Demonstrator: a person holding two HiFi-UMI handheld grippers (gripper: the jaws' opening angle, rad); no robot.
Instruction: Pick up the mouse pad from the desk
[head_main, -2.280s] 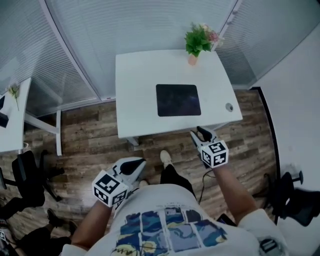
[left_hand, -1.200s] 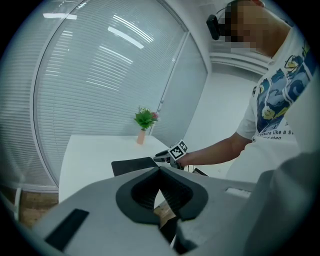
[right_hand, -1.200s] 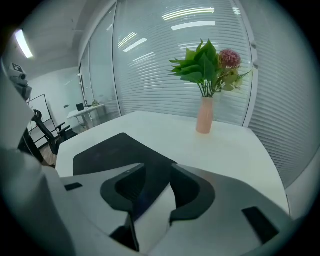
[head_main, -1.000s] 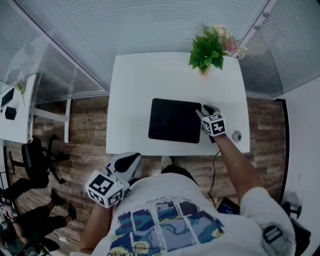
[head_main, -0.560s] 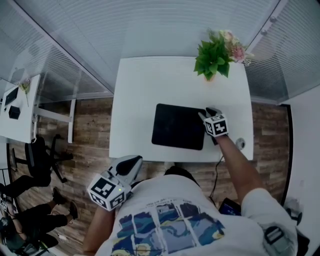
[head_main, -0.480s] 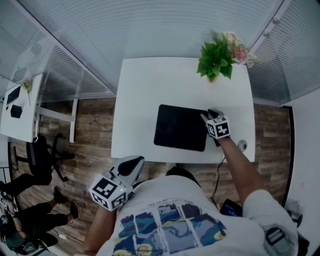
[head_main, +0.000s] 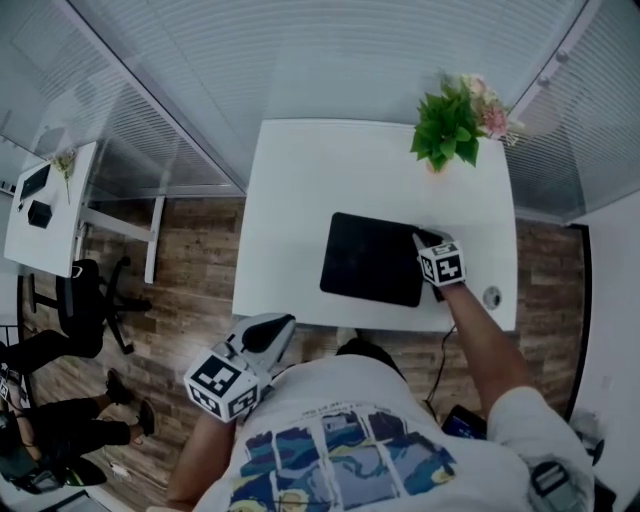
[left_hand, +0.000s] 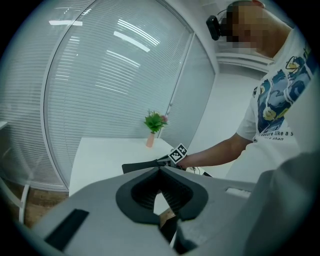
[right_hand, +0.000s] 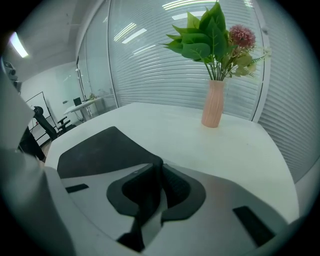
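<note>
Two grippers show, but only one is at work. The right gripper is down on the white desk at the right edge of the mouse pad. Its jaws are closing, and the right gripper view shows the pad's dark edge running up between them, with the pads apparently already pinching it. The left gripper hangs off the near side of the desk, close to the person's body, with its jaw tips together on nothing.

The mouse pad lies flat a little right of the desk's middle, with its near edge close to the desk's near edge. It sits well clear of the vase of flowers at the far right corner.

My judgement is that the pad is light, thin and limp rather than stiff. It is not fragile, so a firm squeeze should do no harm. Its underside probably clings to the smooth desktop, so it should peel up from one edge rather than slide. Lying flat, it offers only its rim to hold. The right edge, where the jaws are now, is the natural place to grip it. Held there alone, the rest of the pad will likely droop and swing. A deeper bite past the rim would guard against the thin edge slipping out.
</note>
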